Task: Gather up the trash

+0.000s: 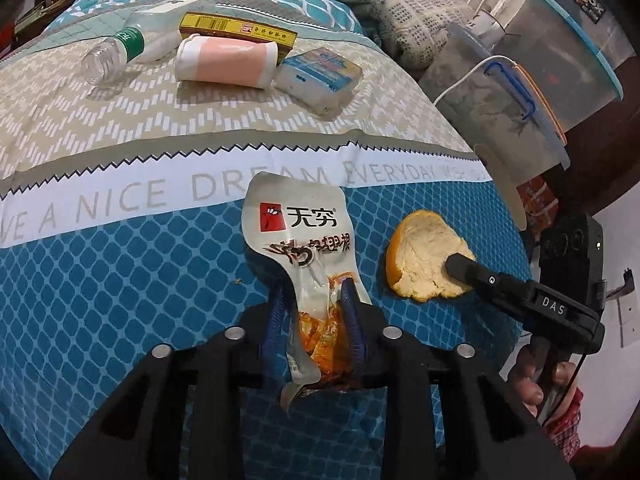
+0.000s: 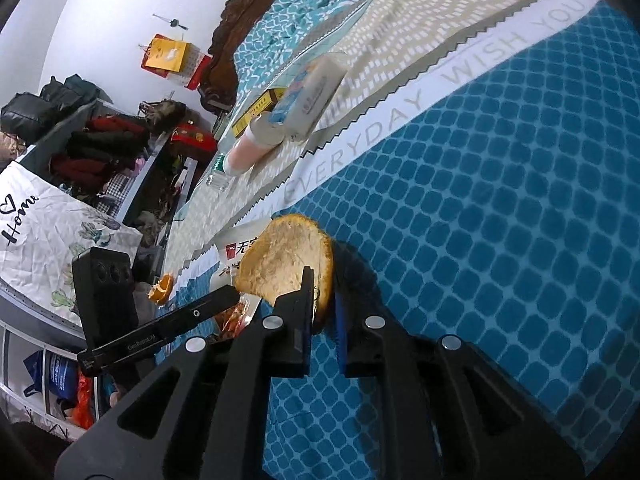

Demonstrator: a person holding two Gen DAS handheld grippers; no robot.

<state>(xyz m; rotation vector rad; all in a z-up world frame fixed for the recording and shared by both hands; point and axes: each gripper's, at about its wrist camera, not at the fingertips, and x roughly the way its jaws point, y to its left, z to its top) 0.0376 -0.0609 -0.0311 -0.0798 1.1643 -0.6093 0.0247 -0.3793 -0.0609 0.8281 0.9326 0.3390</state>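
Note:
A torn silver snack wrapper [image 1: 296, 236] with a red logo lies on the blue bedspread [image 1: 120, 280]. My left gripper [image 1: 314, 300] is shut on its lower end, the blue pads pinching the crumpled foil. To its right lies a large orange peel [image 1: 420, 256], pith side up. The right gripper [image 1: 456, 266] comes in from the right with its tip on the peel. In the right wrist view my right gripper [image 2: 323, 294] is shut on the peel's [image 2: 280, 264] near edge. The left gripper [image 2: 234, 294] and the wrapper [image 2: 234, 250] show just left of it.
Farther up the bed lie a clear plastic bottle [image 1: 112, 52], a pink paper cup [image 1: 228, 62], a yellow box [image 1: 240, 30] and a tissue pack [image 1: 316, 70]. Clear storage boxes [image 1: 520, 100] stand past the bed's right edge. A small peel scrap [image 2: 162, 288] sits left of the bed.

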